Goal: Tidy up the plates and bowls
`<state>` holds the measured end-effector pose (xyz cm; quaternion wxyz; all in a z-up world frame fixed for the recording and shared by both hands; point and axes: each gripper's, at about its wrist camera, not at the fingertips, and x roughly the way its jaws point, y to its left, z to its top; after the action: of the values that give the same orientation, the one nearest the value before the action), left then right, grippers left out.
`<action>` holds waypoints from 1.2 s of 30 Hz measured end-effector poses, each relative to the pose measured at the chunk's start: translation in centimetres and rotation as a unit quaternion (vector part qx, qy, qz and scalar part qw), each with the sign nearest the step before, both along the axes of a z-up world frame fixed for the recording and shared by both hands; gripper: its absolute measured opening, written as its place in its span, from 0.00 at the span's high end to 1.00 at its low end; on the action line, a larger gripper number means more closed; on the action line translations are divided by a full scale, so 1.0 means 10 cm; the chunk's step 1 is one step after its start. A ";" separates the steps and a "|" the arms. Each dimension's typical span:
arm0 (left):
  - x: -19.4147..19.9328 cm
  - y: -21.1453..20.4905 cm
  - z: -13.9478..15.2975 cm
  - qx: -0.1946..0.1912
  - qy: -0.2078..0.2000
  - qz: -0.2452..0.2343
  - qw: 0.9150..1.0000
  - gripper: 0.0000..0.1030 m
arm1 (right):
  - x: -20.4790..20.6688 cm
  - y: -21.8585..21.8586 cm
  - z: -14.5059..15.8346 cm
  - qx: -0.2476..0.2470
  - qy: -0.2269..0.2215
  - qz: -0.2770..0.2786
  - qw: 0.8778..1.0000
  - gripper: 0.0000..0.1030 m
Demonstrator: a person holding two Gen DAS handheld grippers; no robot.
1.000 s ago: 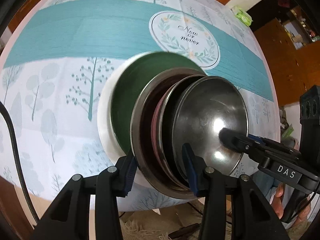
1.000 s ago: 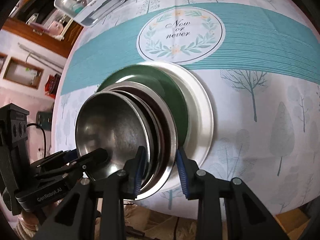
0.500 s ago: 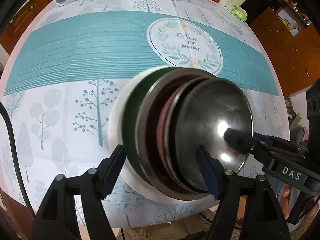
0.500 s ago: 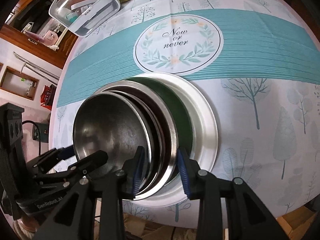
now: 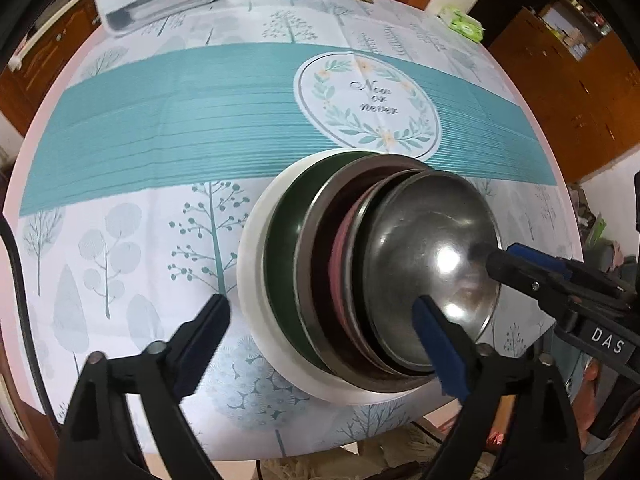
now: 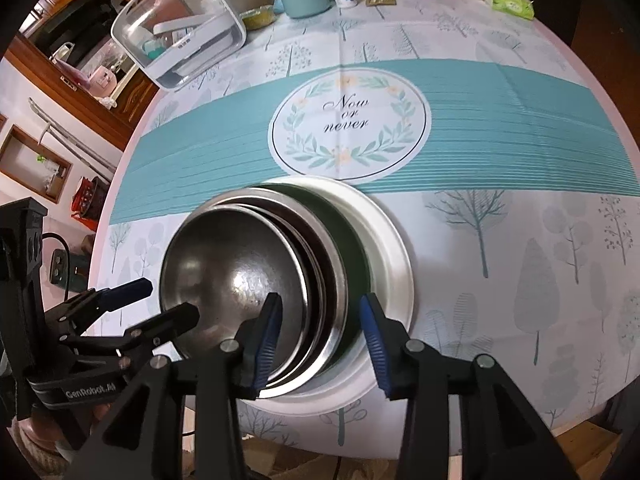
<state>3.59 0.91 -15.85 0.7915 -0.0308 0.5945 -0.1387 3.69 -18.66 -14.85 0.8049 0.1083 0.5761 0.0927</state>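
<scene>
One stack of dishes sits near the front edge of the table (image 5: 120,128), nested from the bottom up: one white plate (image 5: 250,280), one dark green plate (image 5: 286,240), one wide steel dish (image 6: 336,280), one reddish piece showing only as a rim (image 5: 340,248), and one shiny steel bowl (image 5: 424,248) on top. The left gripper (image 5: 320,332) has just been opening and its jaws now stand wide, straddling the stack's near side without pressing it. The right gripper (image 6: 320,328) has also been opening, its pads off the steel rims between them.
</scene>
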 end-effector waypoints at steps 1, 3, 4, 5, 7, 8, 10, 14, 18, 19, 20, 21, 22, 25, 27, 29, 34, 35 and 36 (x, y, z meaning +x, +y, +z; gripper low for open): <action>-0.01 -0.01 0.03 0.001 -0.005 -0.004 1.000 0.02 | -0.02 -0.01 0.02 0.000 -0.003 -0.004 1.000 0.60; -0.04 -0.03 0.09 -0.001 -0.020 -0.008 1.000 0.01 | -0.06 -0.02 0.06 -0.002 -0.009 -0.011 1.000 0.60; -0.04 -0.04 0.12 -0.001 -0.025 -0.008 1.000 0.01 | -0.08 -0.02 0.07 -0.003 -0.011 -0.014 1.000 0.60; -0.05 -0.04 0.16 0.001 -0.032 -0.006 0.999 0.01 | -0.10 -0.03 0.09 -0.005 -0.013 -0.017 1.000 0.60; -0.07 -0.04 0.22 0.007 -0.047 0.001 0.999 0.01 | -0.14 -0.05 0.11 -0.008 -0.017 -0.022 1.000 0.60; -0.08 -0.05 0.27 0.013 -0.058 0.006 0.998 0.01 | -0.16 -0.06 0.12 -0.010 -0.018 -0.024 0.999 0.60; -0.11 -0.06 0.36 0.024 -0.075 0.011 0.997 0.01 | -0.20 -0.09 0.14 -0.016 -0.019 -0.025 0.999 0.59; -0.18 -0.12 0.52 0.037 -0.092 0.019 0.995 0.01 | -0.26 -0.14 0.21 -0.026 -0.027 -0.023 0.999 0.59; -0.29 -0.20 0.69 0.030 -0.101 0.035 0.994 0.01 | -0.31 -0.21 0.34 -0.034 -0.041 -0.012 0.999 0.59; -0.31 -0.23 0.71 0.031 -0.103 0.038 0.994 0.01 | -0.32 -0.23 0.39 -0.036 -0.046 -0.012 0.998 0.59; -0.34 -0.27 0.75 0.036 -0.105 0.042 0.993 0.01 | -0.34 -0.25 0.43 -0.038 -0.051 -0.013 0.998 0.59; -0.37 -0.30 0.80 0.039 -0.109 0.042 0.992 0.01 | -0.37 -0.28 0.49 -0.040 -0.058 -0.015 0.997 0.59; -0.40 -0.33 0.83 0.040 -0.114 0.042 0.992 0.01 | -0.39 -0.30 0.54 -0.041 -0.064 -0.016 0.997 0.59; -0.52 -0.41 1.00 0.052 -0.140 0.049 0.988 0.01 | -0.47 -0.33 0.71 -0.052 -0.086 -0.018 0.995 0.59; -0.59 -0.46 1.09 0.061 -0.154 0.054 0.985 0.01 | -0.52 -0.34 0.83 -0.060 -0.100 -0.016 0.993 0.56; -0.64 -0.51 1.16 0.069 -0.163 0.060 0.982 0.01 | -0.57 -0.35 0.93 -0.062 -0.112 -0.017 0.992 0.51; -0.73 -0.59 1.30 0.087 -0.178 0.074 0.977 0.01 | -0.69 -0.38 1.12 -0.076 -0.142 -0.029 0.986 0.41; -0.74 -0.60 1.31 0.087 -0.178 0.077 0.977 0.01 | -0.70 -0.38 1.14 -0.081 -0.143 -0.033 0.986 0.40; -0.76 -0.61 1.32 0.087 -0.178 0.077 0.977 0.01 | -0.72 -0.38 1.16 -0.089 -0.143 -0.036 0.985 0.40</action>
<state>-4.01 -5.14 -2.60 0.8924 0.0174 0.4501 -0.0281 -3.49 -22.43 -3.29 0.8882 0.0424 0.4568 0.0265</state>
